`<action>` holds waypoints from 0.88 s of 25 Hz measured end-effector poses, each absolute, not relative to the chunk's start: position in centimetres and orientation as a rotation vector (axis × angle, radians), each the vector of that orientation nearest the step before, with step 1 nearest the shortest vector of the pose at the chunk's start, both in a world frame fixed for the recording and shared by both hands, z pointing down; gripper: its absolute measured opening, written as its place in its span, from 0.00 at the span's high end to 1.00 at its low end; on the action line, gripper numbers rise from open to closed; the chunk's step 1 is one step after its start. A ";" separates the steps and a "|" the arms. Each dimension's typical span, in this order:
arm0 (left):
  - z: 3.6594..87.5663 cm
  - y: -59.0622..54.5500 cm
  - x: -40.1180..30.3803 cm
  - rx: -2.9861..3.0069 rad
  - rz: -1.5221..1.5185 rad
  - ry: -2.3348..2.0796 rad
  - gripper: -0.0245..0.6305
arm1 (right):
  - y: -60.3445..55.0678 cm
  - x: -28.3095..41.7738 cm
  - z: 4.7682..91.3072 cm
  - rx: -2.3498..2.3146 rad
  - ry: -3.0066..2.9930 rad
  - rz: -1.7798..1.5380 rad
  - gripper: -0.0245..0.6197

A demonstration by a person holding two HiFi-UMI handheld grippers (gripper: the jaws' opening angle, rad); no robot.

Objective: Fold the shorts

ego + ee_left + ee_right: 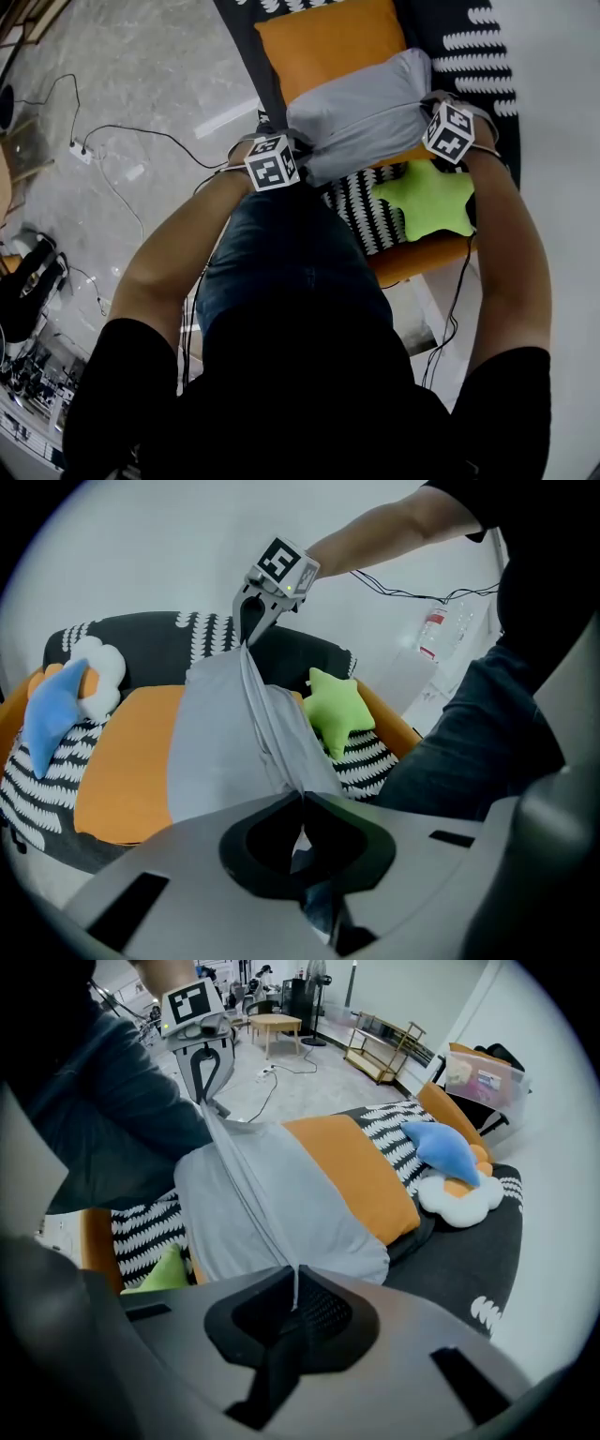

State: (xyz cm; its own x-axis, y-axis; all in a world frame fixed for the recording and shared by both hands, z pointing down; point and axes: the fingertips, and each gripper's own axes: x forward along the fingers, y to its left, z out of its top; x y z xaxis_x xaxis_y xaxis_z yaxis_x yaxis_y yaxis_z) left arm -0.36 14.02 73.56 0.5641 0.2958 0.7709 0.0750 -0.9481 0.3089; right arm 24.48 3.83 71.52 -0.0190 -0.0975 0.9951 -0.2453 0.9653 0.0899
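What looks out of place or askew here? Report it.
Nothing stands out. The grey shorts are stretched taut between the left tool and right tool, both shut on one edge, over the orange cushion.

One pair of shorts (pixel 361 112) is counted. Two tongs are seen: the left tongs (pixel 302 808) and the right tongs (pixel 292 1283). Two marker cubes are counted, a left cube (pixel 273 162) and a right cube (pixel 449 131). Three cushions are found: one green star cushion (pixel 427 199), one blue cushion (pixel 445 1147) and one white cloud cushion (pixel 459 1199). One orange cover (pixel 328 42) is seen. One small wooden table (pixel 275 1024) and one rack (pixel 380 1049) are counted in the background.
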 end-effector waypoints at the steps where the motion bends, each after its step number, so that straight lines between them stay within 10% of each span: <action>1: 73.6 14.6 -0.2 2.557 1.327 0.318 0.92 | 4.4 24.6 71.6 0.267 -1.589 0.126 0.93; 22: 78.3 22.2 1.5 2.393 1.188 0.376 0.91 | 13.6 27.2 78.1 0.288 -1.470 0.296 0.92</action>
